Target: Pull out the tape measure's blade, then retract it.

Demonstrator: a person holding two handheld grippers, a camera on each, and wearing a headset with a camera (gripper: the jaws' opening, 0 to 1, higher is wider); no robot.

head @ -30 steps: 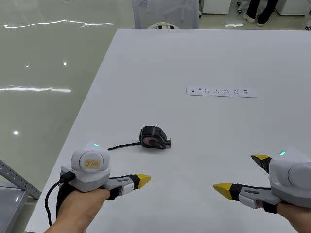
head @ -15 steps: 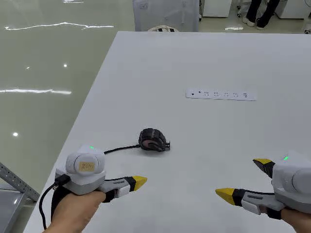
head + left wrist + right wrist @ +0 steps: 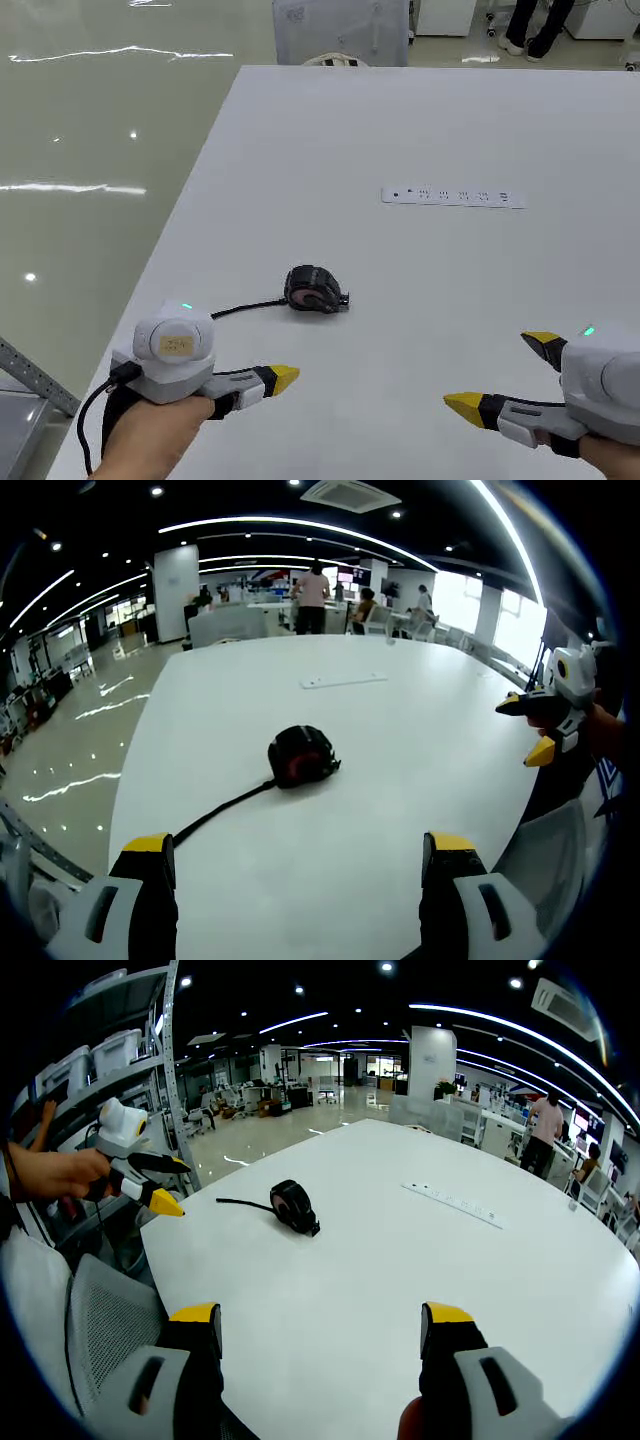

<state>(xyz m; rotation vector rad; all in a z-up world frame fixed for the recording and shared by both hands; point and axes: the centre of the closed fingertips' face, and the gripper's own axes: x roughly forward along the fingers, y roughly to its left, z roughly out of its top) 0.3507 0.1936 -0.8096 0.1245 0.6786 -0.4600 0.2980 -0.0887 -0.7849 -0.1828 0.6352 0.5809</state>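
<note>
A black tape measure (image 3: 316, 289) lies on the white table (image 3: 420, 120), its blade retracted and a black strap (image 3: 243, 306) trailing to the left. My left gripper (image 3: 281, 378) hovers near the table's front left, open and empty, a short way in front of the tape measure. My right gripper (image 3: 502, 372) is at the front right, also open and empty. In the left gripper view the tape measure (image 3: 300, 755) sits ahead between the wide-apart jaws, with the right gripper (image 3: 523, 730) off to the side. The right gripper view has the tape measure (image 3: 293, 1203) ahead left and the left gripper (image 3: 172, 1188) beyond it.
A white power strip (image 3: 452, 196) lies flat farther back on the table. The table's left edge (image 3: 190, 200) drops to a glossy floor. People stand at the far end of the room, and metal shelving (image 3: 120, 1050) is at the left.
Both grippers have drifted slightly toward the near edge of the table. The tape measure has not moved.
</note>
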